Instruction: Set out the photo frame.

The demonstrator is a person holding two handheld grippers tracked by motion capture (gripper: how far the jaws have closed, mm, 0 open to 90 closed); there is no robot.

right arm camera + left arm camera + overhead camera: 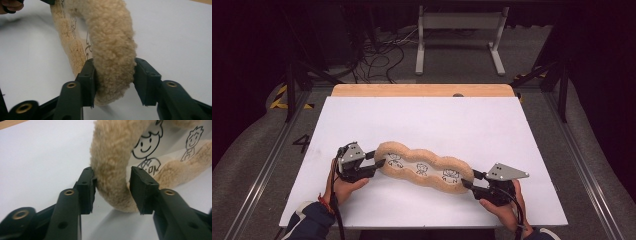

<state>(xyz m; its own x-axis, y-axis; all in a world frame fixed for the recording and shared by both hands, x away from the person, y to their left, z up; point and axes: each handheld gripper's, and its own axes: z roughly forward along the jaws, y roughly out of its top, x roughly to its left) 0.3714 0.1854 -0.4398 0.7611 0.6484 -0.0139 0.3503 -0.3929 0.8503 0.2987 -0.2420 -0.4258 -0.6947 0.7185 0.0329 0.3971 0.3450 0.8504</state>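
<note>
A long tan plush cushion (422,170) with three lobes and a white centre printed with cartoon figures lies on the white tabletop (422,120). My left gripper (379,159) straddles the cushion's left end. In the left gripper view, one pad (87,187) touches the fur of the plush (110,157), and the other pad stands a little off it, so my left gripper (112,190) is open. My right gripper (472,180) straddles the right end. Its pads lie lightly against the plush rim (112,37) without visibly squeezing it, so my right gripper (113,80) is open too.
A wooden strip (422,90) runs along the table's far edge. On the floor beyond it stand a white metal frame (459,30) and loose cables (377,55). The person's other hand (10,6) shows in the right gripper view's top left corner.
</note>
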